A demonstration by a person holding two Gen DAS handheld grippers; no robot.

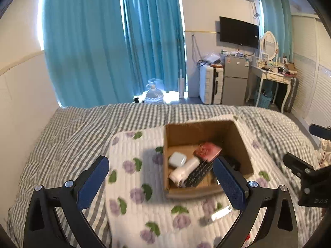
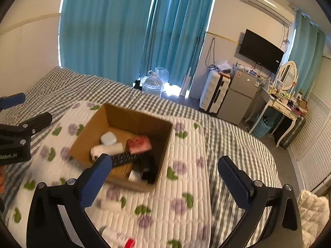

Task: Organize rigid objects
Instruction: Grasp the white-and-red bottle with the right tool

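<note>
Cardboard box (image 1: 206,132) sits below both grippers, left (image 1: 161,184) and right (image 2: 163,177), fingers spread wide, empty.

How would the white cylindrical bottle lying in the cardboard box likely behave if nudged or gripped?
The white cylindrical bottle lies on its side, so it may roll, though the black remote control beside it could block that. Its smooth surface looks possibly slippery. It seems rigid and probably light.

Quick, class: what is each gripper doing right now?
Left gripper: open, holding nothing.
Right gripper: open, holding nothing.
</note>
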